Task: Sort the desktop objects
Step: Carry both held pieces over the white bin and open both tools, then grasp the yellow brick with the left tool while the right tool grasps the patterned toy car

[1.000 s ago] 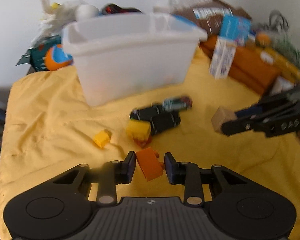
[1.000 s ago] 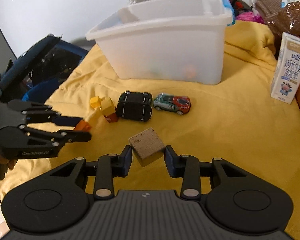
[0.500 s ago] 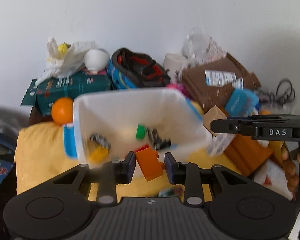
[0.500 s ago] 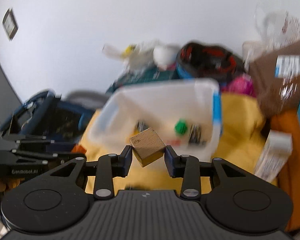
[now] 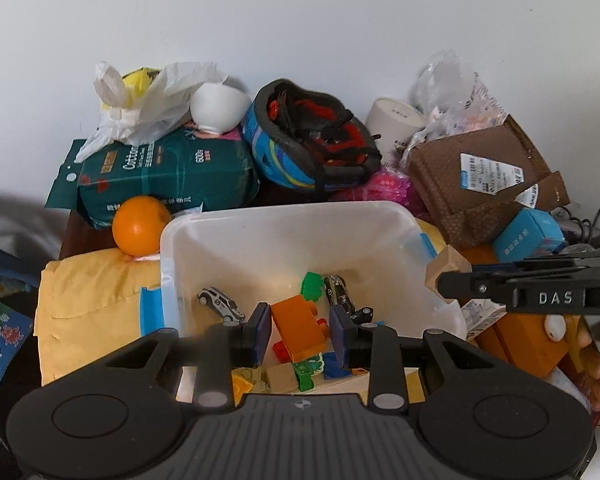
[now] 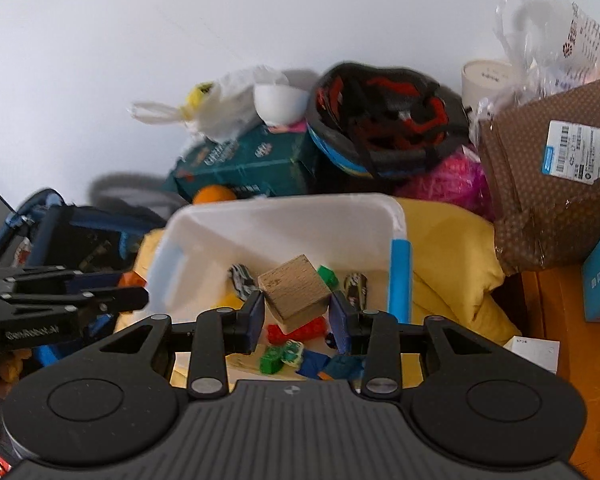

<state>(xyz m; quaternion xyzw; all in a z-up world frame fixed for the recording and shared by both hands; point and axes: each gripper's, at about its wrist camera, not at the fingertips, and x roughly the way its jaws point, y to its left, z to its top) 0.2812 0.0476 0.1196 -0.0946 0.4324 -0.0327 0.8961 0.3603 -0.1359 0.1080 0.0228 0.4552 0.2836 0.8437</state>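
Pinching an orange plastic building brick [image 5: 298, 326] between its pads, the left gripper [image 5: 299, 332] hangs over the open white plastic bin [image 5: 284, 216]; the brick sits tilted, long axis slanting down toward the right pad. The right gripper [image 6: 297, 312] clamps a pale wooden cube [image 6: 294, 292] and, seen from the left wrist, sits nearer the bin's right rim. Both loads look to be above the bin's floor, where toy cars [image 5: 221, 303] and coloured bricks [image 6: 296, 328] lie, so release probably needs only opening, the left hand being better centred.
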